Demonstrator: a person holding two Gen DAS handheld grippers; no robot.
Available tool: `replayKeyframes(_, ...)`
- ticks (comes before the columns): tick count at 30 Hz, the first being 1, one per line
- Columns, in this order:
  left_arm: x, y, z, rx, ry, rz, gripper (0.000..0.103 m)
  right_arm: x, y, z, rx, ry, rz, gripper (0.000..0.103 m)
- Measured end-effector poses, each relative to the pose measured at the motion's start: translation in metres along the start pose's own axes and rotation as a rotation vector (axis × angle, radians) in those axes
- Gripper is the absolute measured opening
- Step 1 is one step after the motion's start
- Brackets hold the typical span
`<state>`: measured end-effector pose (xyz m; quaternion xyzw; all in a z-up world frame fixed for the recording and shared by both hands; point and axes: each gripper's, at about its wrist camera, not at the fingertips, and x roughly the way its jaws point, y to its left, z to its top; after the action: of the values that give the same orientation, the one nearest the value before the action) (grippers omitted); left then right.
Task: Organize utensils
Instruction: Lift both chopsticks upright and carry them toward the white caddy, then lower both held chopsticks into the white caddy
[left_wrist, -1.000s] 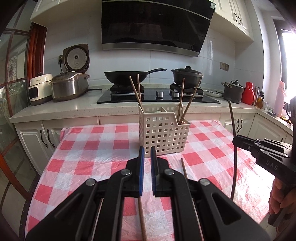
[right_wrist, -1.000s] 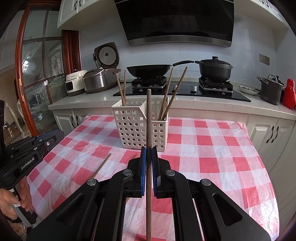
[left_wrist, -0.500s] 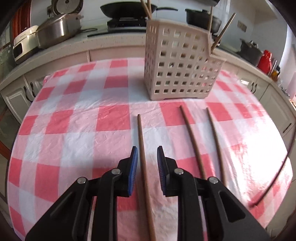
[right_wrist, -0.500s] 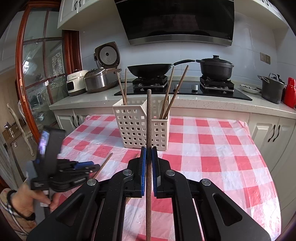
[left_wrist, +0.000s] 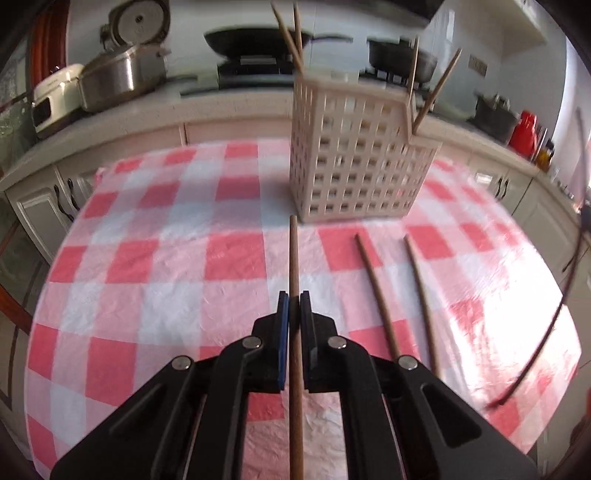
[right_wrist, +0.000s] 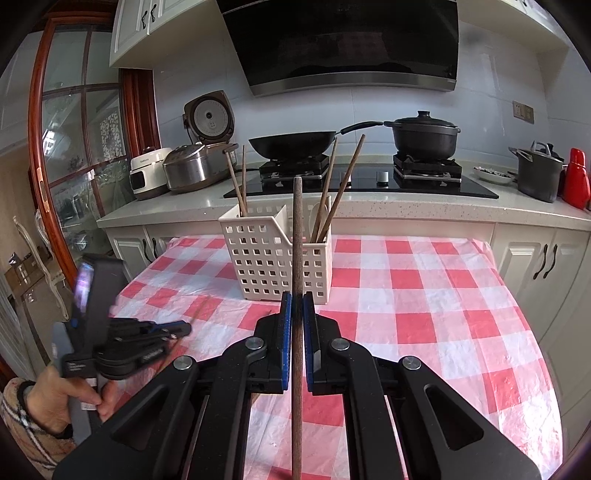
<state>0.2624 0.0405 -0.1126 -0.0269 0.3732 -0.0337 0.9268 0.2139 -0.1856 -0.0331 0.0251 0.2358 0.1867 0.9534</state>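
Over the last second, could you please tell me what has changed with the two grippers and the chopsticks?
The left gripper tipped down toward the table, opened over a chopstick lying in front of the basket, and has now shut on it. The right gripper stayed shut on its own upright chopstick. Two more chopsticks remain flat on the cloth.

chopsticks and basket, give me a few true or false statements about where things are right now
1. The left gripper is shut on a chopstick. True.
2. The right gripper is open with nothing in it. False: it is shut on a dark chopstick.
3. Two loose chopsticks lie on the checked cloth. True.
4. The basket holds nothing. False: chopsticks stand in it.
5. The basket lies on its side. False: it stands upright.
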Motion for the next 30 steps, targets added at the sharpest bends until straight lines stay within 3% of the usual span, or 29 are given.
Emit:
replayKeyframes(5, -0.06, -0.007, 0.002, 0.008, -0.199, 0.007, 0.006, -0.004, 0.002, 0.002, -0.004, -0.017, 0.002, 0.006)
replayKeyframes(14, -0.129, -0.022, -0.003, 0.041, -0.432, 0.034, 0.006, -0.018, 0.01, 0.003, -0.029, -0.051, 0.004, 0.006)
replayKeyframes(23, -0.141, -0.025, -0.01, 0.039, -0.498, 0.037, 0.006, -0.022, 0.01, 0.003, -0.039, -0.059, 0.011, 0.006)
replayKeyframes(30, -0.138, -0.027, -0.01, 0.056, -0.501, 0.043, 0.006, -0.021, 0.012, 0.004, -0.042, -0.06, 0.014, 0.006)
